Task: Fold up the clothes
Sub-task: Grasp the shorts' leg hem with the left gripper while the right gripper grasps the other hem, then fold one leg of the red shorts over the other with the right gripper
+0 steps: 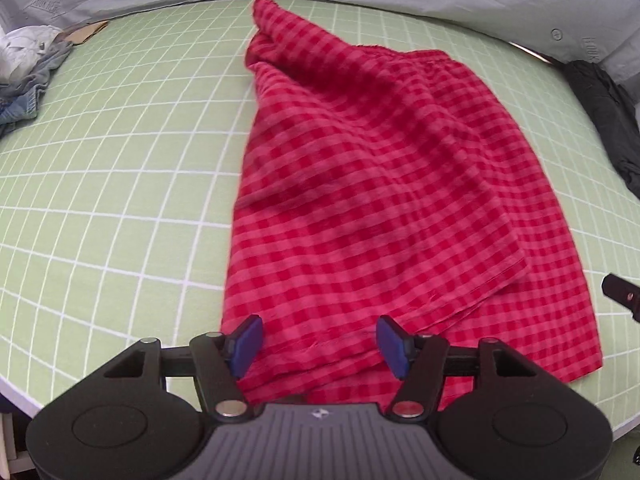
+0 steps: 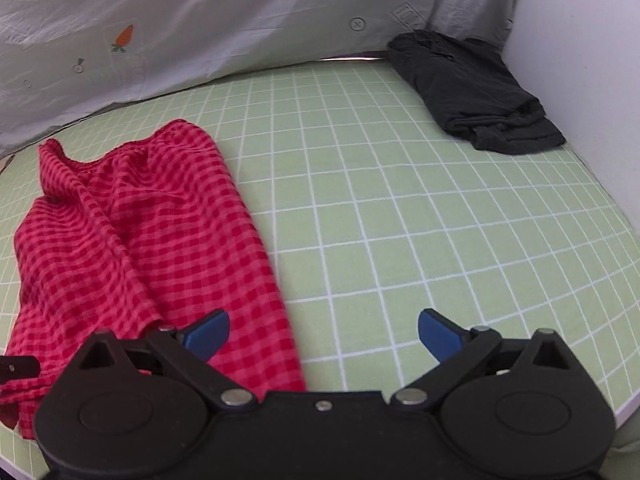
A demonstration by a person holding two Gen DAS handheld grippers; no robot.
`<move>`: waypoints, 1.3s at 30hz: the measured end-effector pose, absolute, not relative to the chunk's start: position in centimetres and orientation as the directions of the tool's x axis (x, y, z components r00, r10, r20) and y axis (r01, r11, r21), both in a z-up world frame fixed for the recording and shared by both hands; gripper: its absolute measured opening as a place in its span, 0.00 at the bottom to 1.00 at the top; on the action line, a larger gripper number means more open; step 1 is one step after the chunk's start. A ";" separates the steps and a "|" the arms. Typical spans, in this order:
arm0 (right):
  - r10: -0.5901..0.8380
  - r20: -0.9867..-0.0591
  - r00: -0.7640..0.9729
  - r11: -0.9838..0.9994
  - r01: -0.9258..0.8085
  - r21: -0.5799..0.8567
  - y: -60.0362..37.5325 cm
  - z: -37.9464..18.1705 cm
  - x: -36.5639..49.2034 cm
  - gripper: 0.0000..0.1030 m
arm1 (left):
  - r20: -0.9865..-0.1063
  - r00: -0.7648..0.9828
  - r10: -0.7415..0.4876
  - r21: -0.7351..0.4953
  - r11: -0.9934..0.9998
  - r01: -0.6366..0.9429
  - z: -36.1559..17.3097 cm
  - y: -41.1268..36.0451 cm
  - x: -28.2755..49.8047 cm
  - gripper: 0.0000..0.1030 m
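A red checked garment (image 1: 372, 184) lies spread lengthwise on the green grid mat (image 1: 120, 168), one layer folded over another near its front hem. My left gripper (image 1: 320, 342) is open and empty, its blue pads either side of the near hem, just above it. In the right wrist view the same red garment (image 2: 136, 236) lies at the left. My right gripper (image 2: 324, 336) is open and empty over its right front edge and the bare mat (image 2: 400, 220). The right gripper's tip shows at the left view's right edge (image 1: 620, 290).
A dark grey folded garment (image 2: 476, 92) lies at the mat's far right corner against a white wall. A pile of blue and white clothes (image 1: 28, 68) sits at the far left. A grey printed sheet (image 2: 200, 20) hangs behind the mat. The mat's front edge is close below both grippers.
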State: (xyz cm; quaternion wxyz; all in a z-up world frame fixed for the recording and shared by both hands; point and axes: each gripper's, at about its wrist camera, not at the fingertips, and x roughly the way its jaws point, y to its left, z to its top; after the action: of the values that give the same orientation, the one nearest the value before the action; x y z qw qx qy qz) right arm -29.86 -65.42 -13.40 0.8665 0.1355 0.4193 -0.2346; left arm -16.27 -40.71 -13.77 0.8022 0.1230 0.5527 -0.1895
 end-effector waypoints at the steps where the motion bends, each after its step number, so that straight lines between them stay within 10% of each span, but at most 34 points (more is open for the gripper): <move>1: -0.276 -0.788 0.551 0.867 0.496 0.042 -64.8 -13.3 -29.1 0.97 | -0.934 0.325 -0.147 0.008 0.902 0.431 -13.9 -40.2 -16.4 0.62; 14: -0.098 -0.799 0.593 0.934 0.332 0.132 -59.7 -15.1 -23.5 0.71 | -0.955 0.276 -0.108 0.018 0.908 0.418 -15.7 -37.1 -17.3 0.73; 22: -0.004 -0.809 0.588 0.932 0.294 0.210 -59.4 -16.2 -22.7 0.06 | -0.959 0.272 -0.085 0.043 0.901 0.433 -15.8 -37.1 -16.7 0.83; 39: -0.167 -0.765 0.622 0.850 0.484 0.208 -61.0 -10.5 -31.2 0.04 | -0.962 0.249 -0.109 0.009 0.903 0.430 -15.4 -36.0 -15.0 0.91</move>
State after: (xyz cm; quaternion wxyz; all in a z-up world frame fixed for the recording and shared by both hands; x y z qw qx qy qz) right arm -31.19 -60.97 -10.52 0.8776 0.2016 0.3935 -0.1856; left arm -14.97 -35.96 -15.45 0.7783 0.1368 0.5878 -0.1732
